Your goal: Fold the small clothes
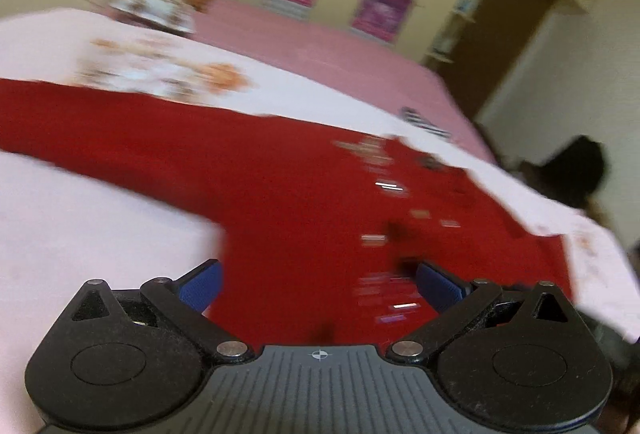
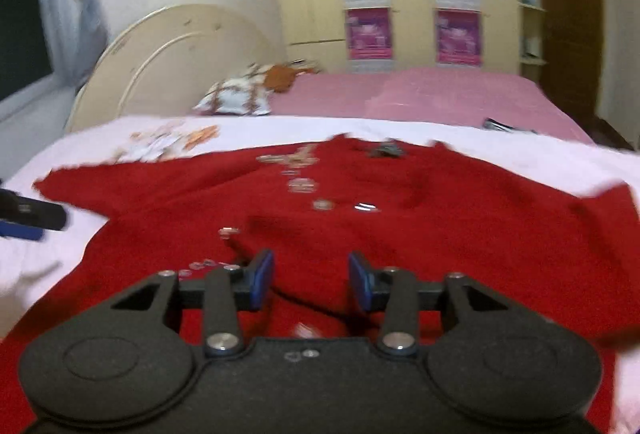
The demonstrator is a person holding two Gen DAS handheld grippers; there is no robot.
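Red long-sleeved knit garment [image 2: 360, 202] with shiny sequin decoration: spread flat on white printed bedsheet [image 2: 256, 128], sleeves outstretched. Left gripper [image 1: 318, 282]: blue pads spread wide, above garment's hem, nothing pinched. Right gripper [image 2: 311, 284]: pads partly apart over a red fold, not gripping.

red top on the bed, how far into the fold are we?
Early. Done: the red top lies spread on the white sheet, one flap apparently turned over near the right gripper. In hand: nothing; both the right gripper and the left gripper hang open over the cloth. Left: the long sleeve still lies stretched out, and the body is unfolded.
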